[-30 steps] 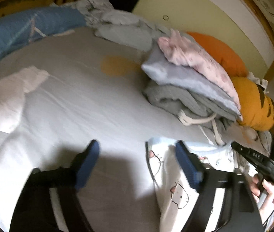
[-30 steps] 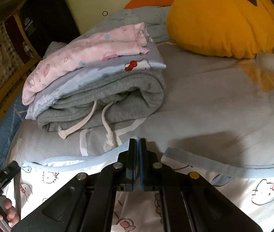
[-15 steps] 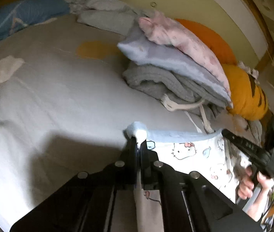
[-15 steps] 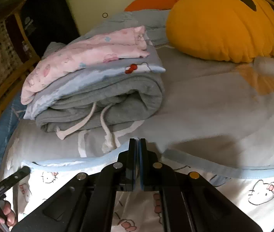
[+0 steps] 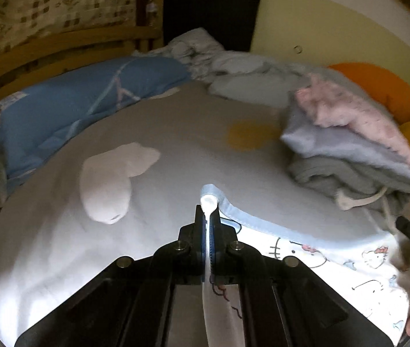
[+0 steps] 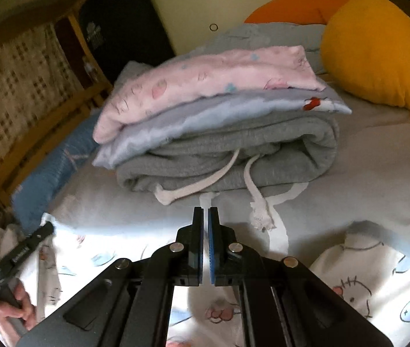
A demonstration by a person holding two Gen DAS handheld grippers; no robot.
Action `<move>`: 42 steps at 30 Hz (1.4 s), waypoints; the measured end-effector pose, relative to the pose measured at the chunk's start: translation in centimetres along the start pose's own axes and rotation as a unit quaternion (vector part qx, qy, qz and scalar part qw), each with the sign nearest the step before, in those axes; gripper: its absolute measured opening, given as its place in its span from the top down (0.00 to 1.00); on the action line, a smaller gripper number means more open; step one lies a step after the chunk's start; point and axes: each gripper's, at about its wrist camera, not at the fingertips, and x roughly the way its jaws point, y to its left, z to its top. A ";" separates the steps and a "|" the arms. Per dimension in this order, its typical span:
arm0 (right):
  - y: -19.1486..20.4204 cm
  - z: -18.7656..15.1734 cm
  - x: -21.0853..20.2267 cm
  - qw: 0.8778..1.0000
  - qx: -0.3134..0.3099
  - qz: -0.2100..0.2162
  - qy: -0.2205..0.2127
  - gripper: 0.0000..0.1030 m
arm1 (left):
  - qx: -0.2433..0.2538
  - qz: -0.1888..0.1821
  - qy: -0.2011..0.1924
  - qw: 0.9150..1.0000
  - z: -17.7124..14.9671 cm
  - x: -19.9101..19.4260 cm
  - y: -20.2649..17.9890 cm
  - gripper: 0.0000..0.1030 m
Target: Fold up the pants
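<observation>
While the left gripper [image 5: 208,217] stands clenched on the blue-hemmed edge of the printed pants [image 5: 335,263], lifting it off the grey bed sheet [image 5: 176,144], the right gripper [image 6: 205,219] is clenched too, apparently pinching that hem, the pants spread beneath it.

Dim room, pale yellow wall [image 5: 314,23], wooden bed frame [image 5: 60,43], grey bedsheet [image 5: 176,133]

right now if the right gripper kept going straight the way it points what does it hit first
Most likely the folded grey sweatpants at the bottom of the clothes stack, perhaps their dangling white drawstrings first. The right gripper, shut on the cat-print pants, points at them; depth is unclear.
</observation>
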 end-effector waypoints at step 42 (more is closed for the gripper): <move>-20.9 -1.7 -28.5 0.923 0.152 -0.325 -0.141 0.39 | 0.160 -0.283 0.039 0.945 2.3 -9.8 -24.0 0.33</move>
